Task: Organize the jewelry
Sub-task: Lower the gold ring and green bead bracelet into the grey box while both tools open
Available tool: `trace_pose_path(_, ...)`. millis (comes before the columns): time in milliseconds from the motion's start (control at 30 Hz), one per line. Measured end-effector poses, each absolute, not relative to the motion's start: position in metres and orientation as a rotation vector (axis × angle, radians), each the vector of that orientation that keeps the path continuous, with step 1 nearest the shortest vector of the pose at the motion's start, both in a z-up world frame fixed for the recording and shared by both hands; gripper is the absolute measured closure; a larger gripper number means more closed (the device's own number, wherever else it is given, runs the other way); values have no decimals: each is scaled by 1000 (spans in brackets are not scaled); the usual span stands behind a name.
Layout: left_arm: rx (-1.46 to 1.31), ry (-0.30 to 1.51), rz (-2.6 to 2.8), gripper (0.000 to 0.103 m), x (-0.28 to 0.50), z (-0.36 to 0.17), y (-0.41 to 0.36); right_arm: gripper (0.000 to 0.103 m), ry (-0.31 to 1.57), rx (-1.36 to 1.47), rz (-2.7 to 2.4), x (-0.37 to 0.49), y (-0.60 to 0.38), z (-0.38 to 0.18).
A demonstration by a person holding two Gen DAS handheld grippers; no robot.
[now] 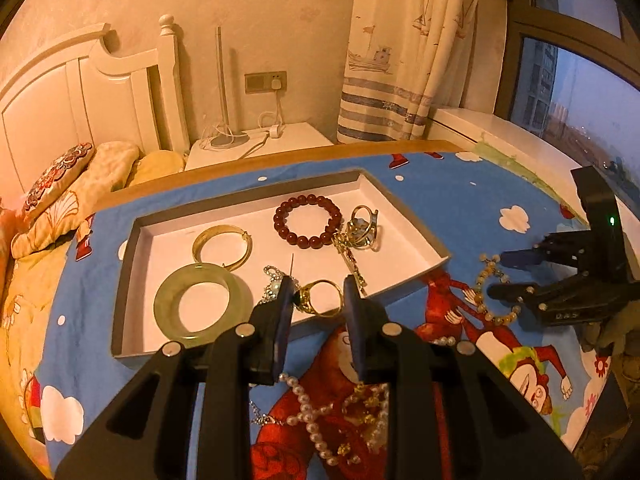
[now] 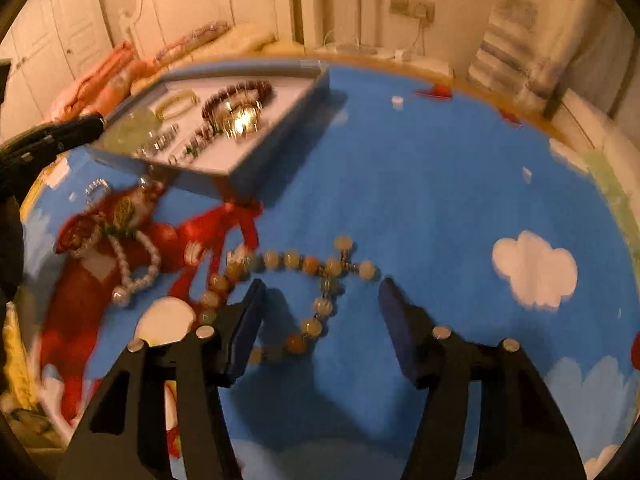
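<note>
A white-lined tray (image 1: 408, 216) on the blue cartoon cloth holds a jade bangle (image 1: 202, 300), a gold bangle (image 1: 222, 246), a dark red bead bracelet (image 1: 308, 218) and a clump of gold rings (image 1: 362, 226). My left gripper (image 1: 320, 300) hangs over the tray's near edge, shut on a gold ring (image 1: 324, 284) with a dark stone. A pale bead bracelet (image 2: 296, 260) lies on the cloth to the right of the tray. My right gripper (image 2: 322, 288) stands open just over it, part of the string between its fingers, the pads apart from the beads.
A pearl necklace (image 1: 312, 412) tangled with gold pieces (image 1: 364, 400) lies on the cloth in front of the tray. The table's wooden far edge (image 1: 280, 156) borders a nightstand (image 1: 260, 142) with a lamp and cables. A bed with pillows (image 1: 60, 184) is at the left, a window (image 1: 580, 100) at the right.
</note>
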State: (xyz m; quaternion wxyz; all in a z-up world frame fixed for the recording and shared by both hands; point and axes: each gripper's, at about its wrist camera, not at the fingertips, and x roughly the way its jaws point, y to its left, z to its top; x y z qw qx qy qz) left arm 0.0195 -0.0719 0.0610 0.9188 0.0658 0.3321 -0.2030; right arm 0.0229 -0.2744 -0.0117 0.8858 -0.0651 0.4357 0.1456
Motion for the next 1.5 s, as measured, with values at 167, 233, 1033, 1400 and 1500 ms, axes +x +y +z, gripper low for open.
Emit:
trace_pose_path(167, 125, 684, -396, 78, 23, 61, -63, 90, 818, -156, 249, 7, -270, 5)
trace_pose_path(233, 124, 680, -388, 78, 25, 63, -58, 90, 776, -147, 250, -2, -269, 18)
trace_pose_path(1033, 97, 776, -218, 78, 150, 51, 8, 90, 641, -177, 494, 92, -128, 66)
trace_pose_path(1400, 66, 833, -125, 48, 179, 33, 31, 89, 755, -86, 429, 112, -140, 36)
trace_pose_path(1500, 103, 781, -83, 34, 156, 43, 29, 55, 707, -46, 424, 92, -160, 51)
